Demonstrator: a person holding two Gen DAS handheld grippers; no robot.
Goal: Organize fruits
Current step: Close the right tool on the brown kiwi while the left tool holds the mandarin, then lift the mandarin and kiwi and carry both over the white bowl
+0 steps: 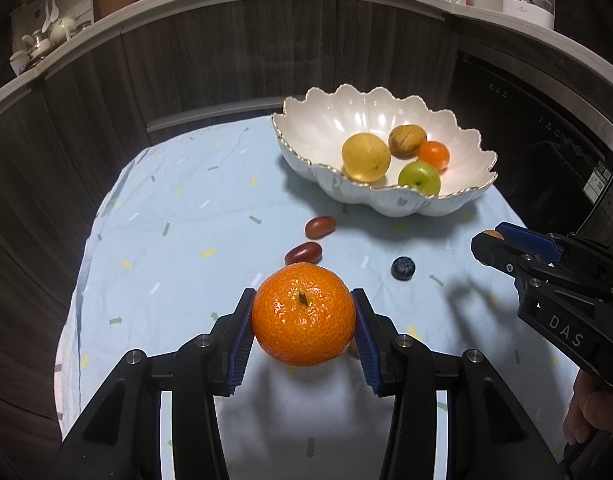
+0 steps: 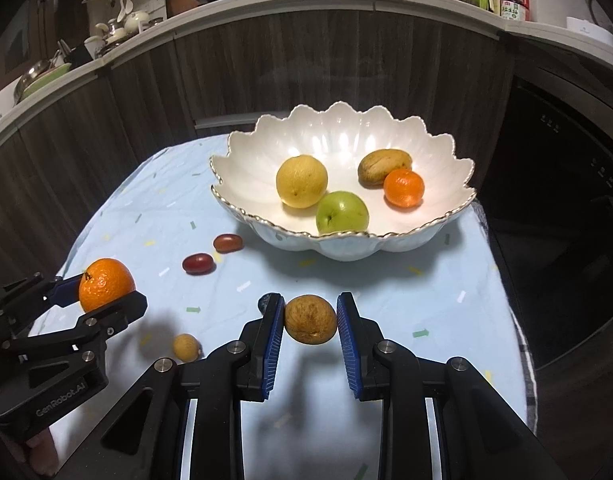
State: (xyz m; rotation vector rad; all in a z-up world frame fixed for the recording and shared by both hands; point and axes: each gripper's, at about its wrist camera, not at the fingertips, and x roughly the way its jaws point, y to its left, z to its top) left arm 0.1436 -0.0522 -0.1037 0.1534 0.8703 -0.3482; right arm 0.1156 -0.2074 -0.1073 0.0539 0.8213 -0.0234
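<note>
Left gripper pinches the mandarin at its sides, clear of the cloth, likely for carrying. Right gripper clamps a brown fruit likewise. Bowl beyond holds four fruits; several lie loose.

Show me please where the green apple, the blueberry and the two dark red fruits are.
green apple (image 2: 342, 213), right wrist view, middle of its skin.
blueberry (image 1: 403, 268), left wrist view, its top.
nearer dark red fruit (image 1: 303, 253), left wrist view, its middle.
farther dark red fruit (image 1: 320, 227), left wrist view, its middle.
</note>
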